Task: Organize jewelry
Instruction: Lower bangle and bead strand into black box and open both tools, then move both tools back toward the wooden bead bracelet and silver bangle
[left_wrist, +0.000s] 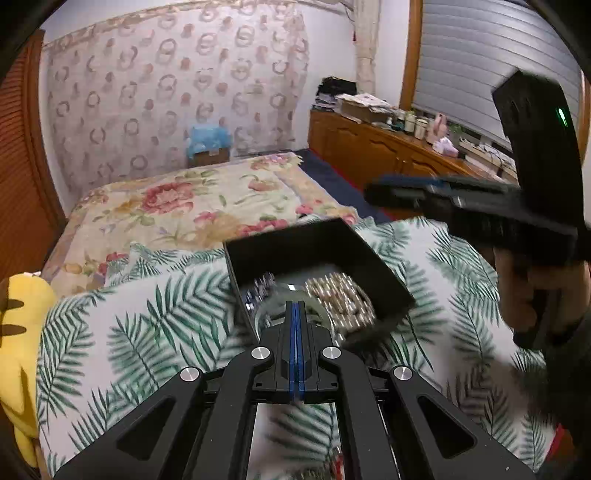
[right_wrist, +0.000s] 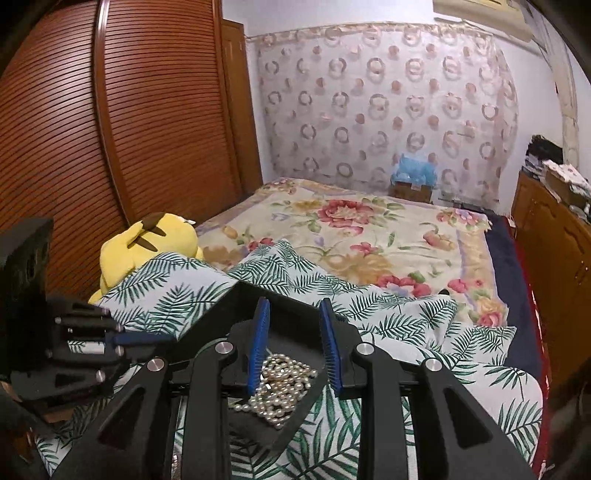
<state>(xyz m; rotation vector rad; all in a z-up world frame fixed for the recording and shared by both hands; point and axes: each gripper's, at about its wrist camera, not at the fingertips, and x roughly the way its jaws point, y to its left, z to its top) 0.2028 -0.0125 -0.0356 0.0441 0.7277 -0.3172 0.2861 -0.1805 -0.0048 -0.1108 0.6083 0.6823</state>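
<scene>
A black open box (left_wrist: 317, 247) sits on the palm-leaf cloth (left_wrist: 155, 325). Inside lie a pile of pearl strands (left_wrist: 343, 299) and silvery jewelry (left_wrist: 258, 291). My left gripper (left_wrist: 296, 306) is shut with its blue pads together at the box's near rim; a thin bangle or ring seems to curve around its tip, blurred. My right gripper (right_wrist: 294, 306) is open above the box (right_wrist: 295, 306), with the pearls (right_wrist: 280, 384) below between its fingers. The right gripper also shows in the left wrist view (left_wrist: 373, 192), above the box's right side. The left gripper shows in the right wrist view (right_wrist: 147, 339).
A bed with a floral blanket (left_wrist: 207, 199) stretches beyond the cloth. A yellow plush toy (right_wrist: 147, 240) lies at the left. A wooden sideboard (left_wrist: 376, 147) with clutter runs along the right. A slatted wooden wardrobe (right_wrist: 110, 110) stands on the left.
</scene>
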